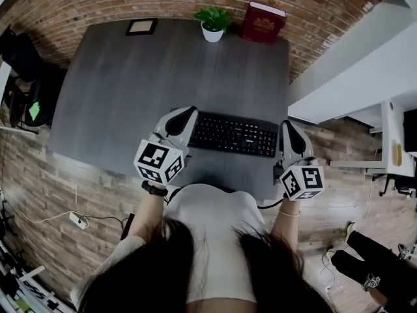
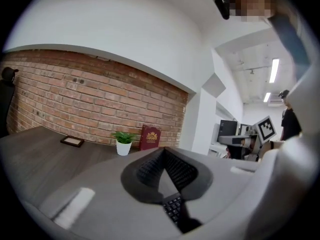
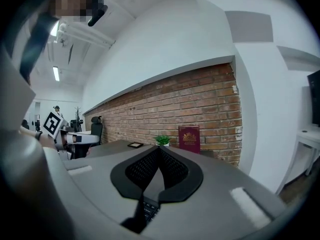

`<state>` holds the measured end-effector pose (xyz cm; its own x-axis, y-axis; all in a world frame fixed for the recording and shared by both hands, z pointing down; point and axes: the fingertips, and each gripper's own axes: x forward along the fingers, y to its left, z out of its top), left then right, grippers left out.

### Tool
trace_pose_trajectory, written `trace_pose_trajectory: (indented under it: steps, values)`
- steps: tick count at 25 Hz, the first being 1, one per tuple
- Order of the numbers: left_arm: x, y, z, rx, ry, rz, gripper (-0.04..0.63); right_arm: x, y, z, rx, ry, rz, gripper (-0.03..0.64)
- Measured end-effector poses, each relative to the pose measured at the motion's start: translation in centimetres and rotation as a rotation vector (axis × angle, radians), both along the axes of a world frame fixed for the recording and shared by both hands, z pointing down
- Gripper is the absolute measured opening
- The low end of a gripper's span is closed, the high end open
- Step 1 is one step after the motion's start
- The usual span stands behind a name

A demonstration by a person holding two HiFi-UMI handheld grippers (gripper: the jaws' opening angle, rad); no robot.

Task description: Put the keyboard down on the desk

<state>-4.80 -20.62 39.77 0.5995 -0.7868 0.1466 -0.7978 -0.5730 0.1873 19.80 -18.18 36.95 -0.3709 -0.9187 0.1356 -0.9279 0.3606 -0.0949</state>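
Note:
A black keyboard [image 1: 234,134] lies flat on the dark grey desk [image 1: 130,90], close to its near edge. My left gripper [image 1: 187,112] hovers over the keyboard's left end and my right gripper [image 1: 287,125] over its right end. In the left gripper view the jaws [image 2: 164,151] are pressed together at the tips with nothing between them. A strip of keyboard keys [image 2: 172,210] shows below them. The right gripper view is the same: jaws [image 3: 158,149] shut and empty, keys [image 3: 149,209] underneath.
At the desk's far edge stand a small potted plant [image 1: 212,23], a dark red book [image 1: 263,22] and a picture frame [image 1: 141,26], against a brick wall. A black chair [image 1: 26,64] is left of the desk, a white counter [image 1: 352,77] to its right.

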Motion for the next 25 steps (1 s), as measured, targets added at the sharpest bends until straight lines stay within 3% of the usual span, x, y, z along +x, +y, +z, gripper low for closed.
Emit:
trace_pose_trajectory:
  steps: [9,25]
  values:
    - [-1.0,-1.1,1.1,-0.054,-0.008,-0.014,0.057,-0.2,-0.5,1.0,-0.040,-0.048,0.005,0.002]
    - [-1.5,-2.3,1.8,-0.086,-0.043,-0.019,0.057,-1.1,-1.5,1.6,-0.058,-0.021,-0.006,0.002]
